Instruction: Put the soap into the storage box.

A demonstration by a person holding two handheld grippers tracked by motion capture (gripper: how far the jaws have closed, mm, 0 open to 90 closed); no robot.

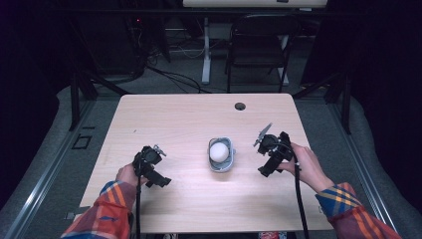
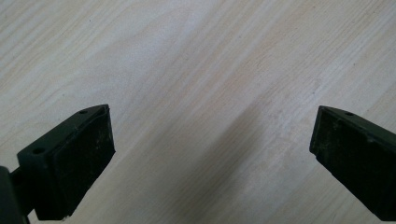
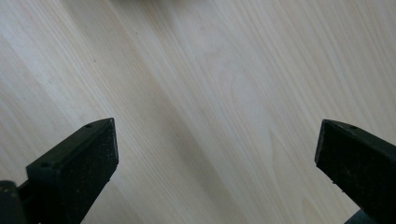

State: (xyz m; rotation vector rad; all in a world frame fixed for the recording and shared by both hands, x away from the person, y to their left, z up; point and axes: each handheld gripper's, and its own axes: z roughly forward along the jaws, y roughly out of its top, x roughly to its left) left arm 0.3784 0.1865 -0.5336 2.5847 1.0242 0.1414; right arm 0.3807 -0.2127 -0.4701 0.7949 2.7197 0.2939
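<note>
Two tools are hovering over one bench (image 1: 164, 119): the left tool (image 1: 160, 180) and the right tool (image 1: 265, 162). Between the tools, one grey basket (image 1: 221, 165) is sitting, holding one white ball (image 1: 219, 151). Beyond them, one chair (image 1: 258, 47) is standing.

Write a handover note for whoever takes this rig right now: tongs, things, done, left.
Left tongs: open, nothing held, low over bare table at its near left.
Right tongs: open, nothing held, right of the basket.
Basket: small and grey, mid-table between the two tongs, a white ball sitting inside it.
Done: nothing the pictures can confirm; neither tongs touch the basket or ball.
Left: probably close in on the basket; the right tongs look nearer.
</note>
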